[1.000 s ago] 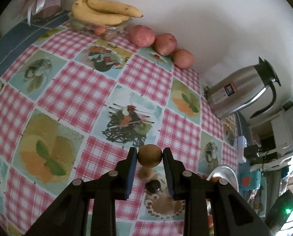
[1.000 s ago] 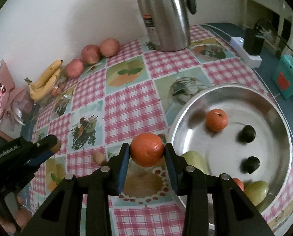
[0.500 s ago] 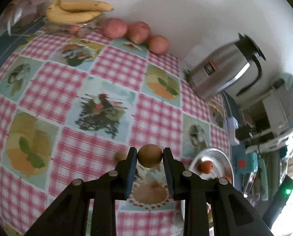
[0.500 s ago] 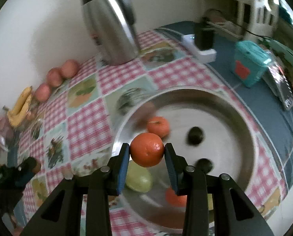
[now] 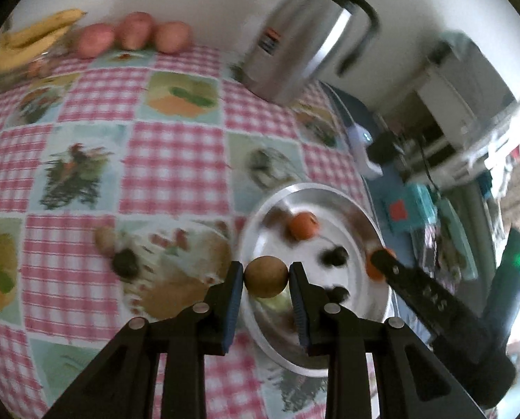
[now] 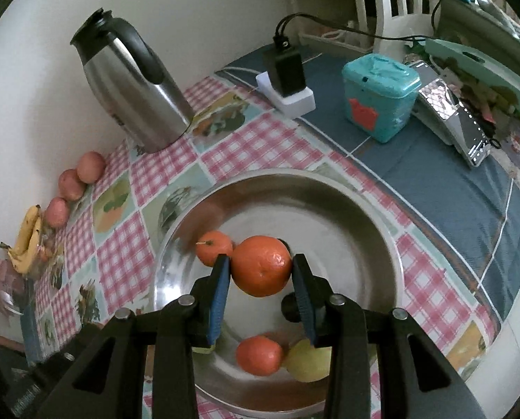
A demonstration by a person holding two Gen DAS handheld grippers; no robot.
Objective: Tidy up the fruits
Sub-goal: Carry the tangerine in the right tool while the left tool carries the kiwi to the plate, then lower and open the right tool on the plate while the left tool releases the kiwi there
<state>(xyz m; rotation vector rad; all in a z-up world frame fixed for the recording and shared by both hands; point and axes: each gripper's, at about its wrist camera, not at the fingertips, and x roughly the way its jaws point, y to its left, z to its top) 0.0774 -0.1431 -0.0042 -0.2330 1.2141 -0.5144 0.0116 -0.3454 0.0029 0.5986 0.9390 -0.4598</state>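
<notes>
A: What is the left gripper (image 5: 266, 277) holding?

B: Its fingers are clamping a small round brown fruit (image 5: 265, 276) from both sides, hanging over the near rim of the steel bowl (image 5: 260, 331).

A: And the right gripper (image 6: 261, 272)?

B: Its pads are pressing on an orange (image 6: 261, 266), spread somewhat wider, and it is hovering above the middle of the bowl (image 6: 357, 209).

A: What is lying in the bowl?

B: Two smaller oranges (image 6: 213, 252) (image 6: 258, 355), a yellow-green fruit (image 6: 308, 363) and a dark fruit (image 6: 289, 308). The bowl is sitting near the checked tablecloth's (image 6: 253, 146) right edge; another brown fruit (image 5: 105, 241) is lying on the cloth to its left.
</notes>
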